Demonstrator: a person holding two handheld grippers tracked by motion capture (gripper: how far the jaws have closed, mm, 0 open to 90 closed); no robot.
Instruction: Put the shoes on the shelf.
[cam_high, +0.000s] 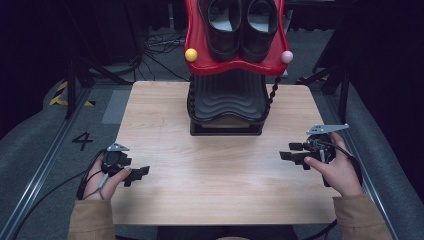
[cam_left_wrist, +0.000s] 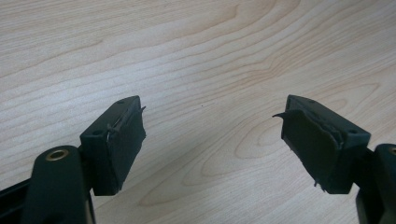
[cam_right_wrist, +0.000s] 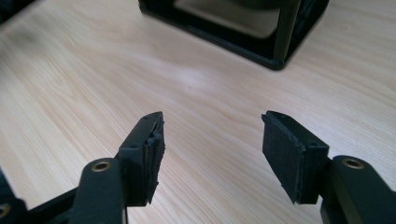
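Your left gripper (cam_high: 136, 174) and right gripper (cam_high: 290, 152) both rest low over the pale wooden table (cam_high: 215, 180), jaws spread and empty; the black ribbed two-tier shoe rack (cam_high: 226, 102) stands well ahead, between them

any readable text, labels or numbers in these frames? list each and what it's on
"4" – dark number painted on the grey floor, left of the table, in the high view.
Yellow-and-black hazard stripes on the floor farther back: a marking, no wording.
No readable text or brand on the shoes, the red shoe rack, or either gripper's pads.
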